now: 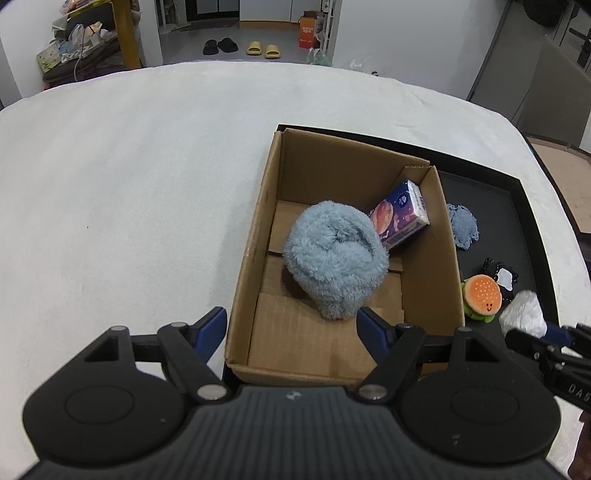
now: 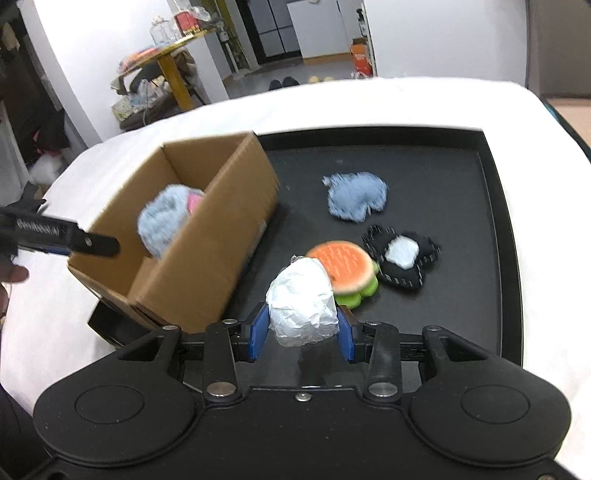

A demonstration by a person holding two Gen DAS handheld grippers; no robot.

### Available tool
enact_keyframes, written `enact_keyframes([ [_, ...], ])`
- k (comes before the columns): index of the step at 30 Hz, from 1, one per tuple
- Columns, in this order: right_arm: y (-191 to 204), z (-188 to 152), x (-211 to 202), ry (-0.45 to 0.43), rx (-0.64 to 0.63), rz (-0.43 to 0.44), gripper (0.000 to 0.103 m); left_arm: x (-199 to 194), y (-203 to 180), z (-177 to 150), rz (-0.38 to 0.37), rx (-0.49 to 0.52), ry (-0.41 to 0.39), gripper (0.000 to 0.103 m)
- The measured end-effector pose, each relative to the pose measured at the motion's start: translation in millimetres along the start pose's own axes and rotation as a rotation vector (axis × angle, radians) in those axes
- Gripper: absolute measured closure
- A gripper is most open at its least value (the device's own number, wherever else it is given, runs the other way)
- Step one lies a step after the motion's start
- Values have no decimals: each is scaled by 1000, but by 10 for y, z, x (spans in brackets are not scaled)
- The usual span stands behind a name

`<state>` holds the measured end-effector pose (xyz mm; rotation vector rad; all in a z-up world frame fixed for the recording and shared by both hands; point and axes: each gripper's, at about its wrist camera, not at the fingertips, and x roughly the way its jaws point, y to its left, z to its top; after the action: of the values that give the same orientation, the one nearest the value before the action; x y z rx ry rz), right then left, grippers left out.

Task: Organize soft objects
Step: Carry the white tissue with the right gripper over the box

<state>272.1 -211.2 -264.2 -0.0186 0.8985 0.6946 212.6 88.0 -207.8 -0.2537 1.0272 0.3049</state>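
Note:
A cardboard box (image 1: pixel 255 236) (image 2: pixel 221 236) stands on a black tray (image 1: pixel 517 206) (image 2: pixel 443 166). In it lie a fluffy blue plush (image 1: pixel 338 258) (image 2: pixel 162 218) and a tissue pack (image 1: pixel 400 218). My left gripper (image 1: pixel 291 326) is open and empty above the box's near end. My right gripper (image 2: pixel 303 332) is shut on a crumpled white bag (image 2: pixel 303 306) (image 1: pixel 522 315), held above the tray beside the box. On the tray lie a burger plush (image 1: pixel 482 297) (image 2: pixel 345 267), a black-and-white plush (image 1: pixel 502 277) (image 2: pixel 402 256) and a small blue fuzzy piece (image 1: pixel 461 225) (image 2: pixel 356 197).
The tray sits on a white-covered table (image 1: pixel 129 184) (image 2: pixel 369 99). Beyond the far edge are a floor with slippers (image 1: pixel 240 46), an orange box (image 1: pixel 308 29) and a cluttered yellow-legged table (image 2: pixel 170 62).

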Motion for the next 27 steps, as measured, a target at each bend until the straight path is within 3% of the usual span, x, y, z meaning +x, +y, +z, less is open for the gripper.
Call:
enact_keyframes([
  [14, 375, 415, -54, -94, -72, 12, 64, -10, 154, -14, -23, -14, -32, 30],
  [27, 638, 602, 48, -111, -116, 31, 64, 20, 277, 9, -52, -20, -39, 38],
])
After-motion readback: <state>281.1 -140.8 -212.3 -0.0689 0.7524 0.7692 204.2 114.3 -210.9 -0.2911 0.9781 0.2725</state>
